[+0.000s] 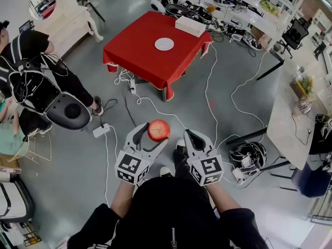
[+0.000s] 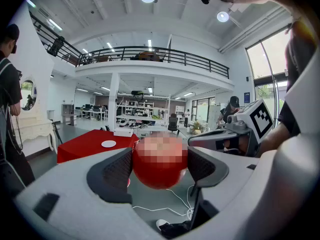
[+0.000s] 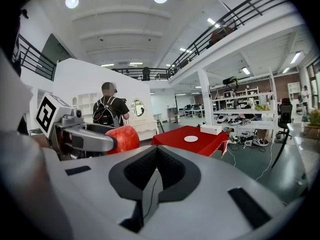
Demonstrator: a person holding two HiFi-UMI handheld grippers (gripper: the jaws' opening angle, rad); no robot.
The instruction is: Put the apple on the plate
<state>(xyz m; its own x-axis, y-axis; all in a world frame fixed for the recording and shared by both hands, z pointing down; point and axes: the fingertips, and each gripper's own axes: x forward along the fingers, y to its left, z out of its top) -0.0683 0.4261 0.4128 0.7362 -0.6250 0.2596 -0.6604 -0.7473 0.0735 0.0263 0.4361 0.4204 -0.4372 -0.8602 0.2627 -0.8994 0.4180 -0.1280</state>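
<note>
Grey floor below; red table (image 1: 135, 56) with white plate (image 1: 164, 44) far ahead of the jaws. Between wide-set left gripper (image 2: 159, 170) pads: apple (image 1: 158, 130), gripped across its middle. Right gripper (image 3: 156, 173) closed, empty. Likely firm, smooth, light; bruises if squeezed.

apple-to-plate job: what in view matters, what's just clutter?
Job:
- apple, held in the left gripper
- white plate on the red table

Lying about:
- white box
- floor cables
- power strip
- round mirror
- right gripper, shut, empty
</note>
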